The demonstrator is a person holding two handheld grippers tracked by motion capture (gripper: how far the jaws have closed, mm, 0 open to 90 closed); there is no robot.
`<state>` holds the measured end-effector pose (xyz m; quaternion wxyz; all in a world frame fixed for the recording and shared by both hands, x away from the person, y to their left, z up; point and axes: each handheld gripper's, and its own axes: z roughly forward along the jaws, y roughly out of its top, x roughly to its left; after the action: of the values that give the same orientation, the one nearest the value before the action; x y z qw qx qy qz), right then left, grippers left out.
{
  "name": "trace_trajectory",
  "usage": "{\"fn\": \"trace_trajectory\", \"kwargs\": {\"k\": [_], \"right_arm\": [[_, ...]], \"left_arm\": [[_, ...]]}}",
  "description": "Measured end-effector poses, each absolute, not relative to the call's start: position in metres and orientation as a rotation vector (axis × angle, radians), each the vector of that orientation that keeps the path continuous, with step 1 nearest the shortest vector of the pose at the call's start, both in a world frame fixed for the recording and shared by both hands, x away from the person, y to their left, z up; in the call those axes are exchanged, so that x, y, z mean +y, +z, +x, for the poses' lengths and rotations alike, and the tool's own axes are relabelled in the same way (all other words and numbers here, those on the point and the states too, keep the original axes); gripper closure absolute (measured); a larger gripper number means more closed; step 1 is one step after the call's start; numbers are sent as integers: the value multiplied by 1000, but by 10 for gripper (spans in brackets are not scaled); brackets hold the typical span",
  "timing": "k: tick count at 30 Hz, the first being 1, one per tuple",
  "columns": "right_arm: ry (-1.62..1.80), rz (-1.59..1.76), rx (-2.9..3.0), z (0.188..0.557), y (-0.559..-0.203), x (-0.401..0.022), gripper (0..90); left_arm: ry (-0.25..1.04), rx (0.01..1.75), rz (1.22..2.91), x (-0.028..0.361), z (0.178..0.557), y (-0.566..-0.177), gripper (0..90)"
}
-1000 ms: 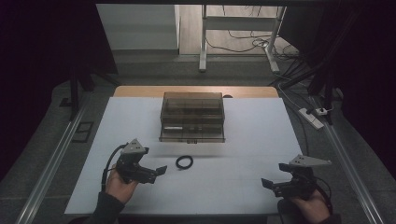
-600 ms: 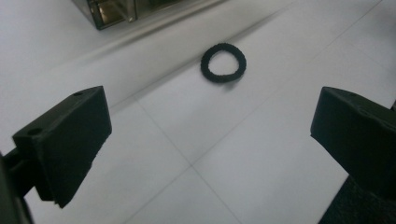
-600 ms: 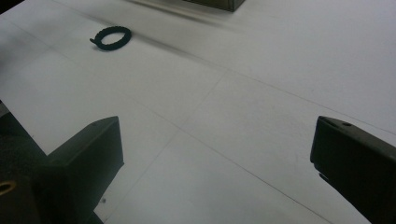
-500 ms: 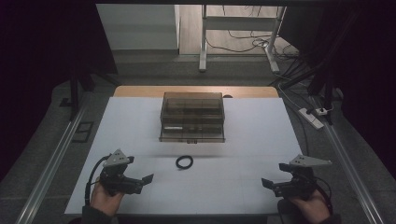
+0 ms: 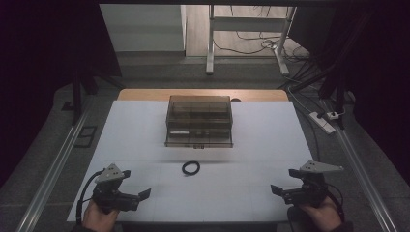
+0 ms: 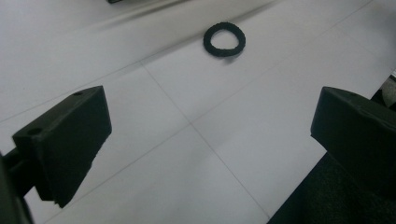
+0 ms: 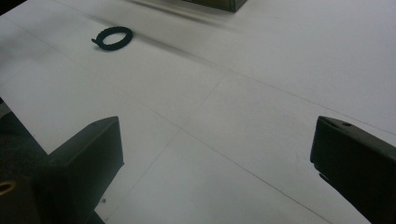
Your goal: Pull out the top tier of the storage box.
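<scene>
Lying flat on the matte white table (image 5: 261,145), one black ring-shaped band (image 5: 191,167) with a rough, fabric-like surface sits just in front of one smoky translucent plastic drawer box (image 5: 198,121). Left gripper (image 5: 142,195) and right gripper (image 5: 274,190), both blocky black, rest near the front corners, jaws spread wide and empty.

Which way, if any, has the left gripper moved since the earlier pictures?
Yes: the left gripper has drawn back toward the table's near edge, farther from the black ring.
</scene>
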<state>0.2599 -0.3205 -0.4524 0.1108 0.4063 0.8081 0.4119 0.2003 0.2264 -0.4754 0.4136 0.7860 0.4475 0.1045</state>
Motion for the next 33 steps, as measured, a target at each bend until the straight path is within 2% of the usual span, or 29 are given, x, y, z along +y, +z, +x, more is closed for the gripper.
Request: {"fn": "trace_trajectory", "kwargs": {"k": [33], "right_arm": [[1215, 1200, 2373, 260, -452, -321, 25]], "left_arm": [[320, 1184, 1929, 257, 171, -477, 0]]}}
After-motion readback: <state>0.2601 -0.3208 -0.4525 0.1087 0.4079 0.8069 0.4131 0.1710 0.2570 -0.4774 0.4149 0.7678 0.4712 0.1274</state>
